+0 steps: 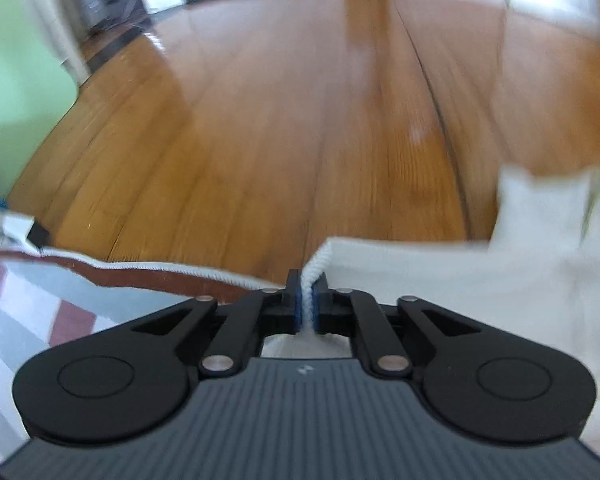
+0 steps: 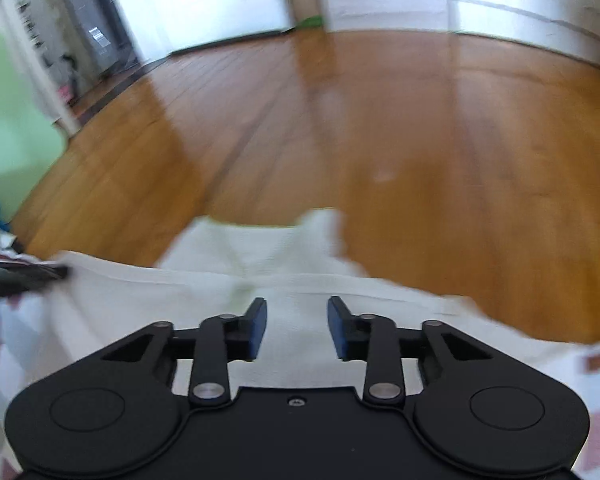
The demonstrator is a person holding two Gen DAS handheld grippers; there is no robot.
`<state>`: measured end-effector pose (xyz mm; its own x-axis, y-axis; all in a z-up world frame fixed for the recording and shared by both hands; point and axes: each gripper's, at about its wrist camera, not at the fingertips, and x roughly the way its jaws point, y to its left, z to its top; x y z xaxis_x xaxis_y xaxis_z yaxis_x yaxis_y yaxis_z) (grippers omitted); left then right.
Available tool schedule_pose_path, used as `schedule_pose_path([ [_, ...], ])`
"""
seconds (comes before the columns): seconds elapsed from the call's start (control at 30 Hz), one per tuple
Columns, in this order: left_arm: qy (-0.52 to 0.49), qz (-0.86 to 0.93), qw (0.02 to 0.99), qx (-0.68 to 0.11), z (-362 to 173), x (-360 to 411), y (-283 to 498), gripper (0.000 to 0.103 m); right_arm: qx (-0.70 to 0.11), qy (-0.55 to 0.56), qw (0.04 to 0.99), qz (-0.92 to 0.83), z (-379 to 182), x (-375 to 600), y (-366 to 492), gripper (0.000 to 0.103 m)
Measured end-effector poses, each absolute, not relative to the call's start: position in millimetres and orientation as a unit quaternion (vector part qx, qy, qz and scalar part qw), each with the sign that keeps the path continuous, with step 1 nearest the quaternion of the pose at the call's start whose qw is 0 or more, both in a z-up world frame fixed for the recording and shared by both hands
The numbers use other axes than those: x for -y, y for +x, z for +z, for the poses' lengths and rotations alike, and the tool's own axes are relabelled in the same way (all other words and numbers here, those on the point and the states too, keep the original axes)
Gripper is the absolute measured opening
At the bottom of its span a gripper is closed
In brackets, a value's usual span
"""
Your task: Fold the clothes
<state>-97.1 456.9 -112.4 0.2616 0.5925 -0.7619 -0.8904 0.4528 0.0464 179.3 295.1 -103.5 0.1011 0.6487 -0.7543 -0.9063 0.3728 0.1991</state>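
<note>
A striped cover (image 1: 40,300) in grey, white and dull red — the surface that carries the clothes — fills the lower left of the left wrist view and shows again at the lower right corner of the right wrist view. A white garment (image 2: 308,320) lies spread across it, its far edge hanging over the wooden floor (image 1: 300,120) that fills the upper frame.

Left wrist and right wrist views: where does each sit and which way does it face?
Left wrist: on the left hand-held gripper, facing forward and down; pads pinch the white garment's ribbed edge.
Right wrist: on the right hand-held gripper, facing forward and down; jaws open over the garment, nothing between the pads.
Shared: garment, wood floor, green wall.
</note>
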Motion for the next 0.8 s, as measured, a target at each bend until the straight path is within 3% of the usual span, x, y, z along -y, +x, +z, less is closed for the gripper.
schedule_pose_path([
  [0.03, -0.221, 0.490, 0.769, -0.346, -105, -456, -107, 0.046, -0.403, -0.171, 0.731, 0.523, -106, -286, 191, 0.040],
  [0.1, -0.228, 0.497, 0.771, -0.326, -96, -450, -116, 0.062, -0.413, -0.185, 0.739, 0.499, -112, -271, 215, 0.040],
  [0.33, -0.248, 0.417, 0.799, -0.355, -95, -428, -99, 0.060, -0.481, -0.151, 0.728, 0.464, -124, -250, 249, 0.041],
  [0.43, -0.238, 0.403, 0.796, -0.384, -109, -413, -78, 0.061, -0.500, -0.186, 0.734, 0.422, -133, -251, 241, 0.051],
  [0.57, -0.218, 0.405, 0.783, -0.418, -130, -397, -60, 0.063, -0.501, -0.135, 0.738, 0.432, -133, -227, 243, 0.051],
  [0.7, -0.260, 0.408, 0.764, -0.428, -148, -399, -62, 0.063, -0.473, -0.130, 0.725, 0.484, -125, -228, 237, 0.051],
  [0.8, -0.296, 0.412, 0.755, -0.415, -152, -404, -68, 0.063, -0.499, -0.130, 0.687, 0.512, -135, -253, 235, 0.051],
])
